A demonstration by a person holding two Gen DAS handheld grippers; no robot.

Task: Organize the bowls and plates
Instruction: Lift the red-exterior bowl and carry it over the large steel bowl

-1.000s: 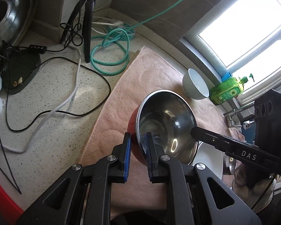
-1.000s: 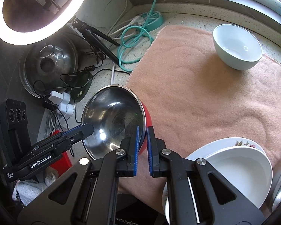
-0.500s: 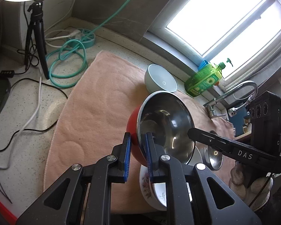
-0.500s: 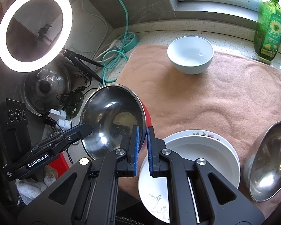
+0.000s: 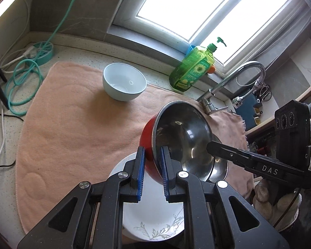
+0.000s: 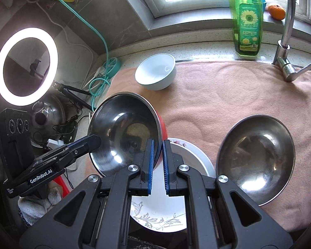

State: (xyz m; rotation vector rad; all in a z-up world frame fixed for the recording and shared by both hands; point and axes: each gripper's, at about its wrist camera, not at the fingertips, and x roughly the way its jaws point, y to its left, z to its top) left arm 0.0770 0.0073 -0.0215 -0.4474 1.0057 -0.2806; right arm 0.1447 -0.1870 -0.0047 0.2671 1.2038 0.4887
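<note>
Both tools, left tool (image 5: 152,151) and right tool (image 6: 158,145), pinch the red-sided steel bowl (image 5: 182,139); only the right view shows a second steel bowl (image 6: 257,161).

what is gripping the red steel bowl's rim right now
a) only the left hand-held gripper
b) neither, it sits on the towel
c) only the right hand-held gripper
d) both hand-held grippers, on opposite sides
d: the left hand-held gripper pinches the near rim of the red steel bowl, and the right hand-held gripper clamps the opposite edge, holding it tilted above the white plate.
</note>
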